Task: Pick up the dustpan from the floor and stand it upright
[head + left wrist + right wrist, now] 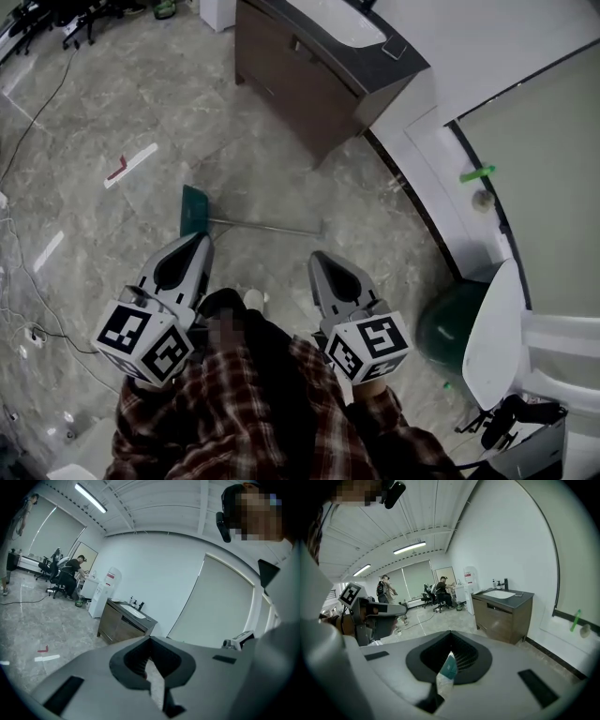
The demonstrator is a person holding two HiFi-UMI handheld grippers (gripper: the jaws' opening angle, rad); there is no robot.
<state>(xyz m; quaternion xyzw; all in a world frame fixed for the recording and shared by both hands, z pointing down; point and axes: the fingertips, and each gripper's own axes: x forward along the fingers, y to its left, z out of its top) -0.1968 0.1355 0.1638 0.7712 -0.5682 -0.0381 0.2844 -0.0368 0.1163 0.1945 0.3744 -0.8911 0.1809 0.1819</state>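
The green dustpan with a long metal handle point(194, 211) lay flat on the grey floor point(103, 103). The left gripper point(199, 244) and the right gripper point(319, 261) hung above it, jaws closed on nothing.

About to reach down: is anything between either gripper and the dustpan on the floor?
Nothing visible does. The dustpan lies flat on bare floor just ahead of the left gripper and right gripper, handle pointing right. The cabinet stands beyond it, out of the path.

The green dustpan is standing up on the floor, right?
Not quite. The green dustpan is on the floor, but it is lying flat, with its long handle stretched out along the ground. The head view shows it.
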